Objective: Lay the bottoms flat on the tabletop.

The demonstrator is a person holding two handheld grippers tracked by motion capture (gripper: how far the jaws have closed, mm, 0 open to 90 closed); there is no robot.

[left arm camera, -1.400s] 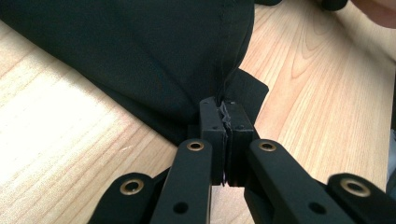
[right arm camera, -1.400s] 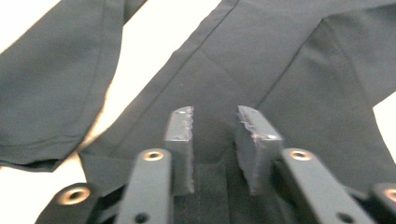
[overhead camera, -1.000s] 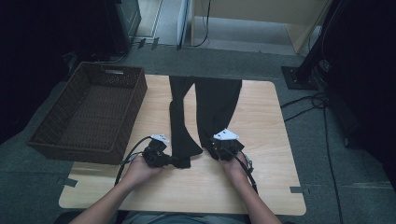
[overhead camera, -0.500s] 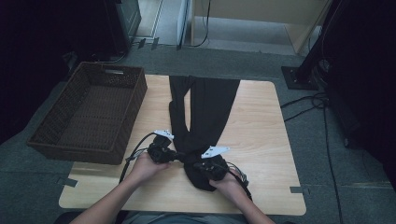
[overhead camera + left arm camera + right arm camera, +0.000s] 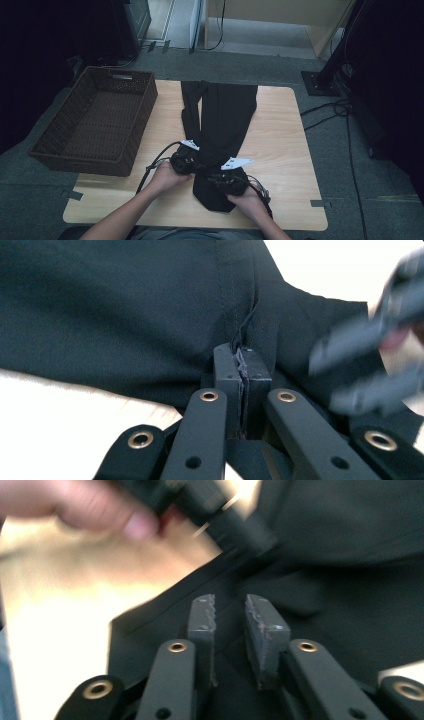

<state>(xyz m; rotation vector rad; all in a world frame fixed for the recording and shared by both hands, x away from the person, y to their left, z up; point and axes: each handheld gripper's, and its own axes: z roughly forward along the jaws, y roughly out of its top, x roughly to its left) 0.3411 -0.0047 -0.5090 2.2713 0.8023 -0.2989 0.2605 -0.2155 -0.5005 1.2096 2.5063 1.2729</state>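
A pair of black trousers [image 5: 220, 112] lies lengthwise on the wooden table [image 5: 280, 135], its near end bunched between the two hands. My left gripper [image 5: 195, 167] is shut on a stitched seam of the trousers [image 5: 150, 305], and the cloth shows pinched between its pads [image 5: 242, 360]. My right gripper [image 5: 215, 181] sits just right of it, over the near end. Its jaws have just been opening: the pads [image 5: 202, 615] stand apart above the black cloth [image 5: 340, 595] without pressing on it. The left gripper and a hand [image 5: 100, 505] show blurred beyond.
A dark wicker basket [image 5: 95, 120] stands on the table's left part. Bare wood lies to the right of the trousers. Cables [image 5: 330, 107] trail on the floor at the right. Dark furniture stands behind the table.
Both hands came together at the table's near middle, the right one moving left and nearer. The trousers' near end got folded into a narrower bundle. The right gripper's jaws parted.
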